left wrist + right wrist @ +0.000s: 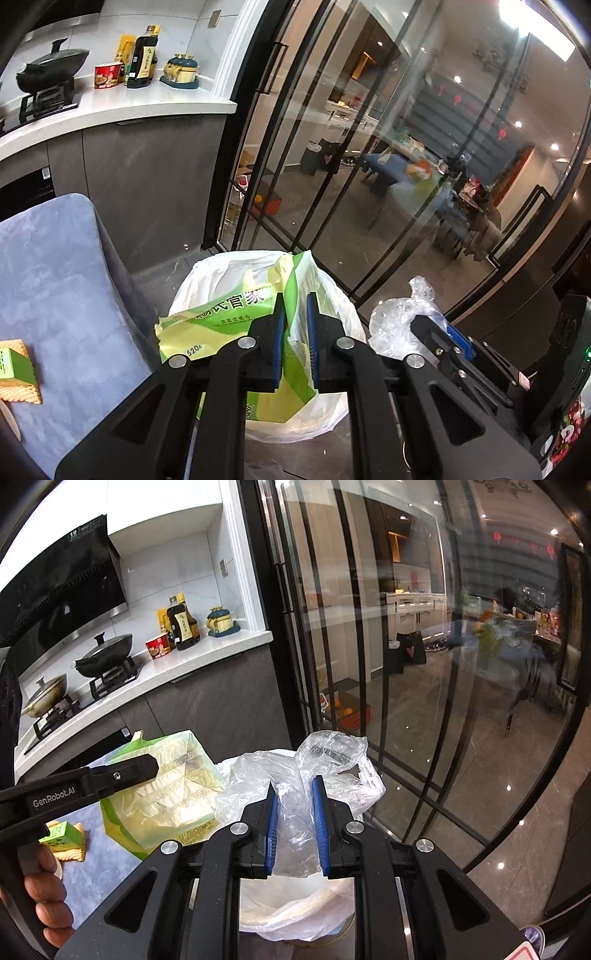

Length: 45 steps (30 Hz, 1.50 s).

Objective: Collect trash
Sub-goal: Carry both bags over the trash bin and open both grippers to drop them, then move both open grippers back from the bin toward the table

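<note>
Bin (325,424) with white liner sits below both grippers: the left gripper (296,325) pinches a green wrapper (221,314) over it, the right gripper (295,808) clamps clear plastic (332,760) above its rim.

Green-and-pale-yellow tissue wrapper (236,314), dark green lettering | clear crumpled plastic bag (332,760) | white bin liner (221,273) | black grippers, blue pads: left gripper (296,343), right gripper (295,827) | grey-blue chair seat (55,266) | green carton (61,834) on tan waffle-patterned biscuits (75,849) | white countertop (147,107) | black wok (48,70) | red instant-noodle cup (108,75)
</note>
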Each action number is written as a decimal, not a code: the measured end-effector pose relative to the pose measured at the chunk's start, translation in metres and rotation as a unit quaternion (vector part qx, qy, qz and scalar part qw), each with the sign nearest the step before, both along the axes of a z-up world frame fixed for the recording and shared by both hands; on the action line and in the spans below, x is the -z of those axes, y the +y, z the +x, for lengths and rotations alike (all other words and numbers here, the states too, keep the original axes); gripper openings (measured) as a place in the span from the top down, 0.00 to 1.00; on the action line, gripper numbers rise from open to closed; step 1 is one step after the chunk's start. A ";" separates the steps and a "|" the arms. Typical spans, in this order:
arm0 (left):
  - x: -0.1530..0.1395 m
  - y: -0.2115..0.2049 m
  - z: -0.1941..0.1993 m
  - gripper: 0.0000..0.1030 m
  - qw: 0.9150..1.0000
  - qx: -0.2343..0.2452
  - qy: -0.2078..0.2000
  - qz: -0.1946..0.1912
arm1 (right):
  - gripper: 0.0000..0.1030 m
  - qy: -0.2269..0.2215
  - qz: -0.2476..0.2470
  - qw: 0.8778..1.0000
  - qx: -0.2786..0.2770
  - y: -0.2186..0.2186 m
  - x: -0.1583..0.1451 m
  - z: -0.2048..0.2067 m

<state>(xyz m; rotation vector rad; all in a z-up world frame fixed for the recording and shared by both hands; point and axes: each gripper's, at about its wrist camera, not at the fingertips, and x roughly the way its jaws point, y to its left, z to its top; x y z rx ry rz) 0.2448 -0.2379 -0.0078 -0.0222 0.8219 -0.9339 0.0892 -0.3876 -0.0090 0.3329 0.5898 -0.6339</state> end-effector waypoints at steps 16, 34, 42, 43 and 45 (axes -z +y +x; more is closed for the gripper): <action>-0.007 0.024 0.003 0.42 0.999 -0.034 -0.002 -0.012 | 0.57 0.009 -0.005 1.000 -0.021 0.005 0.006 0.027; -0.025 0.080 0.003 0.33 0.995 -0.096 -0.039 -0.007 | 0.47 -0.021 -0.026 0.998 -0.044 0.036 -0.020 0.027; -0.034 0.125 -0.008 0.32 0.987 -0.142 -0.069 0.015 | 0.44 -0.028 -0.034 0.996 -0.081 0.078 -0.030 0.031; -0.035 0.134 -0.010 0.32 0.985 -0.154 -0.074 0.021 | 0.43 -0.029 -0.033 0.995 -0.086 0.083 -0.030 0.032; -0.037 0.148 -0.013 0.31 0.981 -0.173 -0.084 0.034 | 0.41 -0.031 -0.034 0.994 -0.096 0.095 -0.032 0.034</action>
